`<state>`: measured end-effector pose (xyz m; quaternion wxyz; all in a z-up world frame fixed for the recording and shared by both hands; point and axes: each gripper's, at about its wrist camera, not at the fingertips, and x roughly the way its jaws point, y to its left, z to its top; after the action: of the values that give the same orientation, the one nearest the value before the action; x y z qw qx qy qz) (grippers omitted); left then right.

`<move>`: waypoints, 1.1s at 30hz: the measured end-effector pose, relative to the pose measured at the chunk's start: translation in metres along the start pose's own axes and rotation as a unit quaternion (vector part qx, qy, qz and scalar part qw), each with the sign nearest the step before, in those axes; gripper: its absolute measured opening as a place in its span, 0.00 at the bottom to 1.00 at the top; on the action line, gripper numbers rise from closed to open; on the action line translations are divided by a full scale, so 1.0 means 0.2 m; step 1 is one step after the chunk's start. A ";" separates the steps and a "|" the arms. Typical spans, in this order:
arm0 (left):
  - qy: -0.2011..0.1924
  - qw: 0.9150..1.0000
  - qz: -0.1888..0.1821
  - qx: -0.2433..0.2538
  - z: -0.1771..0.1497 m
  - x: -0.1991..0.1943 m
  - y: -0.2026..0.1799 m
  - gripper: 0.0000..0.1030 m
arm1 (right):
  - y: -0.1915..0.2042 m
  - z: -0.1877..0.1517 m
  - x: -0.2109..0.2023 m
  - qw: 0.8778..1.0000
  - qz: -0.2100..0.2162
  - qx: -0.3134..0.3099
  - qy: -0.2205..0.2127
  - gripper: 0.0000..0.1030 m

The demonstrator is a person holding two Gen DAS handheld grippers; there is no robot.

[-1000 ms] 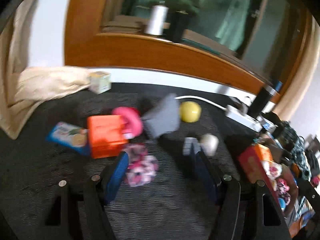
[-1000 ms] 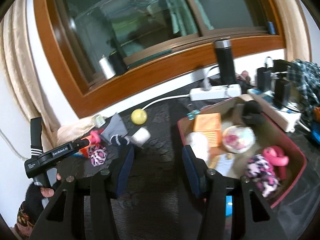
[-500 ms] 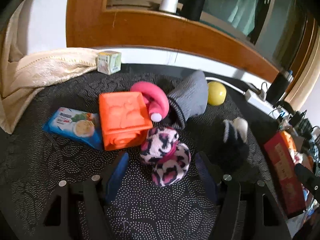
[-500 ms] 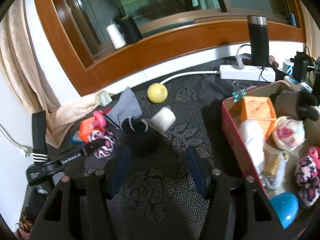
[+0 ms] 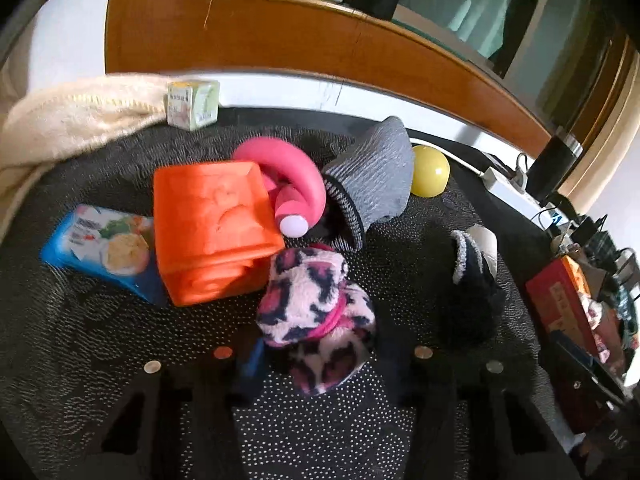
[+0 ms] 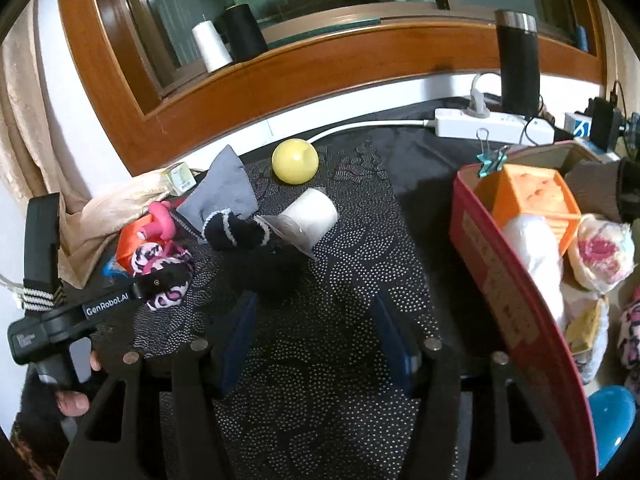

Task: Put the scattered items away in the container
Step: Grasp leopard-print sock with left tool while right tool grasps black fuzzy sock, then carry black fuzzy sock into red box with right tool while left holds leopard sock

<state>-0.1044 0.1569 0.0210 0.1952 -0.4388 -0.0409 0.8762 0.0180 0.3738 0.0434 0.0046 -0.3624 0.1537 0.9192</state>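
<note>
My left camera sits low and close over the dark dotted desk (image 5: 328,432), facing the wooden window frame (image 5: 280,36), with the pink leopard-print fleece sock (image 5: 316,316) right before my left tongs (image 5: 316,364). My right camera looks from farther back and higher, the same way, over my right tongs (image 6: 316,332). Both views share the sock (image 6: 164,276), the yellow plastic ball (image 5: 430,171) (image 6: 295,161) and the red cardboard box (image 5: 560,308) (image 6: 516,300).

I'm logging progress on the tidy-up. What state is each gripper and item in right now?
left gripper: open, around the leopard-print sock
right gripper: open, empty
black sock: on the table, loose
orange block: on the table, tilted
yellow ball: on the table
red box: open, partly filled
</note>
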 end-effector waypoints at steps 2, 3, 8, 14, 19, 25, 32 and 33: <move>-0.006 1.000 0.002 -0.004 0.00 -0.02 0.01 0.44 | 0.00 0.01 0.00 1.000 0.006 0.001 -0.001 0.61; -0.009 1.000 0.001 -0.007 0.01 -0.03 0.01 0.44 | 0.01 0.01 0.00 1.000 0.010 0.000 0.000 0.61; -0.018 1.000 0.009 -0.012 0.02 -0.06 0.02 0.44 | 0.04 0.05 0.08 0.999 0.033 -0.005 0.032 0.61; -0.021 1.000 0.016 -0.013 0.03 -0.07 0.02 0.44 | 0.14 0.12 0.18 0.998 0.034 -0.037 0.042 0.61; -0.015 1.000 0.021 -0.016 0.02 -0.06 0.04 0.44 | 0.17 0.14 0.28 0.998 0.038 -0.030 0.050 0.61; -0.014 1.000 0.021 -0.011 0.01 -0.05 0.02 0.44 | 0.18 0.13 0.32 0.997 0.039 -0.037 0.061 0.50; -0.017 1.000 0.021 -0.011 0.01 -0.06 0.01 0.44 | 0.21 0.10 0.26 0.996 0.043 -0.055 0.052 0.46; -0.018 1.000 0.020 -0.010 0.01 -0.06 0.01 0.44 | 0.22 0.09 0.23 0.996 0.046 -0.054 0.049 0.46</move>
<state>-0.0993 0.1510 0.0315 0.1723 -0.4256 -0.0440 0.8873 -0.0326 0.3329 0.0371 -0.0650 -0.3991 0.1200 0.9067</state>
